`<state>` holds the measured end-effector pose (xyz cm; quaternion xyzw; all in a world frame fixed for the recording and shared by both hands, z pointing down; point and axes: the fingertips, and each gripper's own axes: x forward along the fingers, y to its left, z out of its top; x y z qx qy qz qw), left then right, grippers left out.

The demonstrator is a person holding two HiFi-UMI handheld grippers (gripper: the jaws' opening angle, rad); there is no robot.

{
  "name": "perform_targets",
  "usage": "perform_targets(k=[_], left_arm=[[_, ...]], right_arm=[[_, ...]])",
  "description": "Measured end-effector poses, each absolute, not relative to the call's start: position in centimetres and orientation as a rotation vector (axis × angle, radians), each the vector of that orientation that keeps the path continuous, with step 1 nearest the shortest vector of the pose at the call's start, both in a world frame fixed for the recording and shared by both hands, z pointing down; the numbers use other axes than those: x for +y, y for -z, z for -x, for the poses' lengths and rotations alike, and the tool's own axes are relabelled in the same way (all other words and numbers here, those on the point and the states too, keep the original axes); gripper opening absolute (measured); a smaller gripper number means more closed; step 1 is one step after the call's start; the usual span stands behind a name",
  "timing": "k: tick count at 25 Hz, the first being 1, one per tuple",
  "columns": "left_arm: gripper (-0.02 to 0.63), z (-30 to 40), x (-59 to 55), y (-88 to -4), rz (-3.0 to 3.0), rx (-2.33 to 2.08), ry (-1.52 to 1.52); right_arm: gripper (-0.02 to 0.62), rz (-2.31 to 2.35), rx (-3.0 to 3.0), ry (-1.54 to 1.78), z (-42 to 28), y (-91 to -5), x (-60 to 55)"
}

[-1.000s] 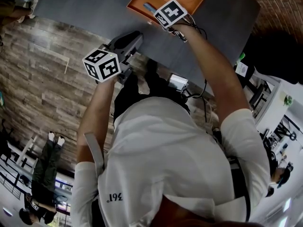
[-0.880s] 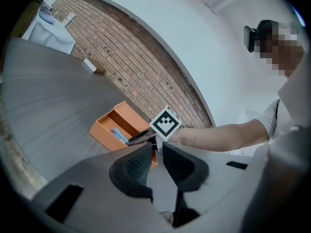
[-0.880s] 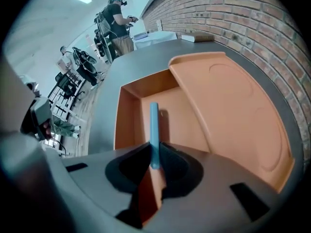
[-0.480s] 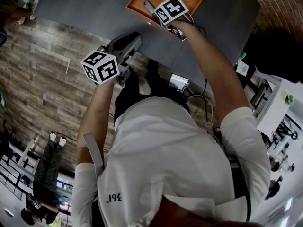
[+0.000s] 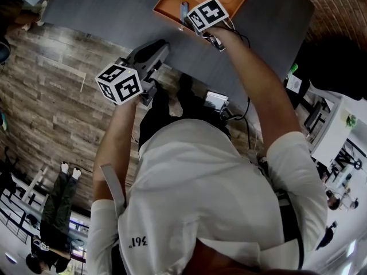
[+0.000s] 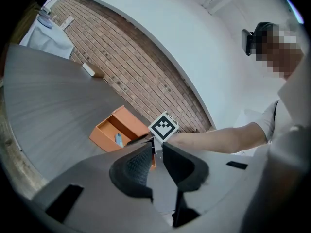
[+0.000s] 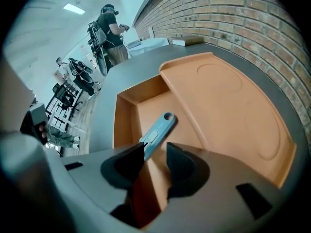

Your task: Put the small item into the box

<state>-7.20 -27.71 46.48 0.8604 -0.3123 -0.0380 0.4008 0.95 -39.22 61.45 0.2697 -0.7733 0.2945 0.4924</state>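
The right tool [image 7: 155, 161] is standing wide, its jaws just opening. The blue cutter [image 7: 158, 130] is lying in the orange box [image 7: 125, 111] with its near end between them, risking a snag on withdrawal. The left tool [image 6: 154, 152] is idling, narrow and empty.

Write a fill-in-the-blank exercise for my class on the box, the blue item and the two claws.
The blue item lies inside the ____ box.
The right claw hangs above the box with its jaws ____.
The left claw holds ____.
The box stands on a ____ table.
Missing words: orange; open; nothing; grey.
The right claw's jaws have just been opening, with the item below them, not gripped.
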Motion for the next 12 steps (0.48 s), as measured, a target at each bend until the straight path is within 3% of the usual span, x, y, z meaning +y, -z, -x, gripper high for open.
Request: perform_targets(k=[8, 12], left_arm=[[0.061, 7.3, -27.3, -46.5, -2.177, -0.816, 0.069], [0.030, 7.5, -27.5, -46.2, -2.182, -0.836, 0.078]], right_arm=[[0.152, -0.723, -1.917, -0.714, -2.0, -60.0, -39.2], [0.141, -0.759, -1.954, -0.707, -2.4, -58.8, -39.3]])
